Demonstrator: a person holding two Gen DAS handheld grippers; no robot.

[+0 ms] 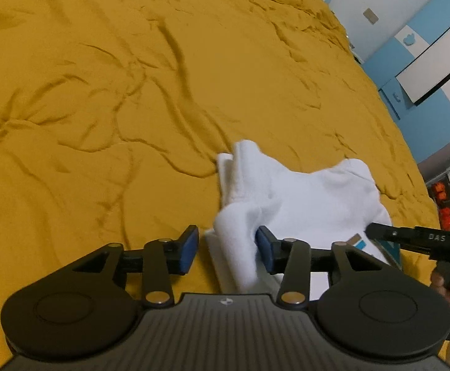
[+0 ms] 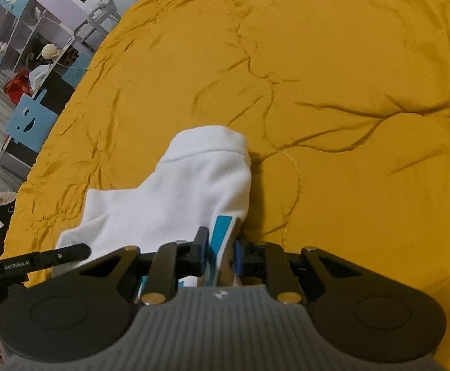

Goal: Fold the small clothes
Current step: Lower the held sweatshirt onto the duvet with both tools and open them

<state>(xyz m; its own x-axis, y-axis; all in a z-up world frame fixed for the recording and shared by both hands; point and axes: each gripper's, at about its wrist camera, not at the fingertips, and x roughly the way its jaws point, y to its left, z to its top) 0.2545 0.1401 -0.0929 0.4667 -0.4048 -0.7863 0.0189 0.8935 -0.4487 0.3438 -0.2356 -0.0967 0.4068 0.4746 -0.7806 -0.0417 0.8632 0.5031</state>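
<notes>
Right tool (image 2: 220,252) clamped narrow on the blue-striped edge of the white garment (image 2: 175,191); left tool (image 1: 227,249) parted, cloth fold against one pad, unpinched; garment lies rumpled on the yellow bedspread (image 1: 101,92).

Rumpled mustard-yellow bedspread (image 1: 132,92); beyond its edge, blue-and-white cupboards (image 1: 426,46), open shelving (image 2: 23,24), a red bag (image 2: 17,88).

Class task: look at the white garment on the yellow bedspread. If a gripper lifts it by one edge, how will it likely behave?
The white garment would probably flop and hang, since it already lies in soft folds on the bedspread. It looks light for its size. The right gripper is shut on its blue-striped edge, so the knit probably grips well rather than slipping.
</notes>
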